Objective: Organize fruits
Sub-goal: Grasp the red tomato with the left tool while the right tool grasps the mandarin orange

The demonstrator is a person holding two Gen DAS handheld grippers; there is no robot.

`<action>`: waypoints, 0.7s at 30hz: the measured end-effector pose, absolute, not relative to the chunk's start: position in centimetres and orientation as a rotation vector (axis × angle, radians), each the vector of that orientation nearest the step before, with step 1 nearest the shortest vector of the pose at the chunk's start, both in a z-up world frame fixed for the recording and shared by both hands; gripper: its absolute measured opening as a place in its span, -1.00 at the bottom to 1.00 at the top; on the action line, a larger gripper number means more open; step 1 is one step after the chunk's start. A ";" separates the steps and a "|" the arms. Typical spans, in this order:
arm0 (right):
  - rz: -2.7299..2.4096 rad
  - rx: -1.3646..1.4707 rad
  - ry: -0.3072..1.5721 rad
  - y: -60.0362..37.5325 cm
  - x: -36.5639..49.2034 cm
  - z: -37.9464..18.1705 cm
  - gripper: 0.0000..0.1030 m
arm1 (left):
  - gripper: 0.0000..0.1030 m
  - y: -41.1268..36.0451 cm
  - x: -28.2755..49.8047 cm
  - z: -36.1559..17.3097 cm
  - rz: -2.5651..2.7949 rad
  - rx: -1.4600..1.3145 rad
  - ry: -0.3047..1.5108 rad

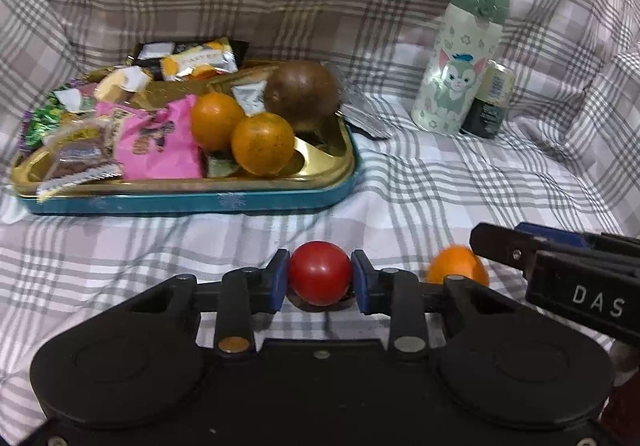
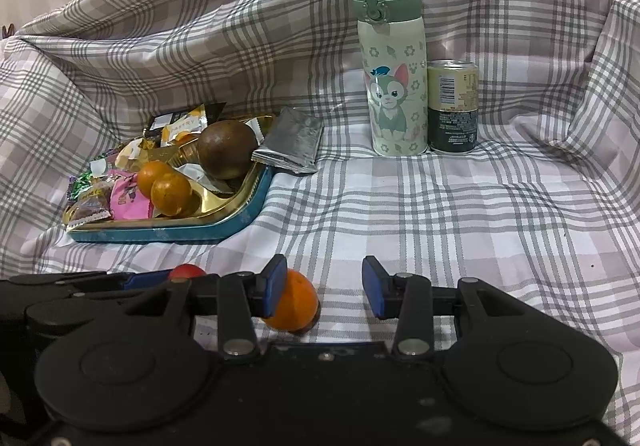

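Note:
A small red round fruit (image 1: pixel 319 266) lies on the checked cloth with my left gripper (image 1: pixel 320 280) shut on it, both blue pads pressing its sides. A small orange (image 2: pixel 298 304) rests on the cloth between the fingers of my right gripper (image 2: pixel 325 288), which is open; the orange touches the left pad and a wide gap separates it from the right pad. The same orange (image 1: pixel 456 266) shows in the left wrist view, to the right of the red fruit. In the teal-and-gold tray (image 1: pixel 200 204) lie two oranges (image 1: pixel 262 144) and a brown round fruit (image 1: pixel 302 92) among snack packets.
A tall cat-print bottle (image 2: pixel 394 78) and a small can (image 2: pixel 452 106) stand at the back right. A silver packet (image 2: pixel 292 140) leans off the tray's right end. The checked cloth (image 2: pixel 480 226) rises in folds behind and at both sides.

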State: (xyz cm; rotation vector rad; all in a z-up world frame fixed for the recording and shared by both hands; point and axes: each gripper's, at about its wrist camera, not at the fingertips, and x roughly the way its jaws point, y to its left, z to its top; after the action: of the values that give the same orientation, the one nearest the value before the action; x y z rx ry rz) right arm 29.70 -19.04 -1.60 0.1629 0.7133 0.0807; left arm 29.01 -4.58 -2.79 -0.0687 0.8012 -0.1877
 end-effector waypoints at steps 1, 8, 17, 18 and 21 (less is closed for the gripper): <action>0.085 0.166 0.711 -19.0 29.6 -1.6 -0.18 | -0.20 -4.4 28.9 -2.6 -0.182 -0.071 0.793; 0.151 0.148 0.704 -17.9 29.4 -1.7 -0.18 | -0.20 -3.2 29.0 -2.6 -0.136 -0.094 0.800; 0.226 0.027 0.712 -15.4 28.7 -2.5 -0.18 | -0.20 -1.7 29.2 -2.8 -0.110 -0.166 0.828; 0.227 0.022 0.716 -15.3 28.7 -2.7 -0.18 | -0.20 -1.7 29.1 -2.8 -0.110 -0.161 0.827; 0.219 0.001 0.721 -14.9 28.8 -2.9 -0.18 | -0.20 -1.9 29.1 -2.7 -0.113 -0.151 0.826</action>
State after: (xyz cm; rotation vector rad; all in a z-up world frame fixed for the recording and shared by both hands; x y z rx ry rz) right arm 28.75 -14.92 -2.92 0.0015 0.7209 0.2190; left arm 29.10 -1.92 -2.74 -0.1507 0.8256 -0.1127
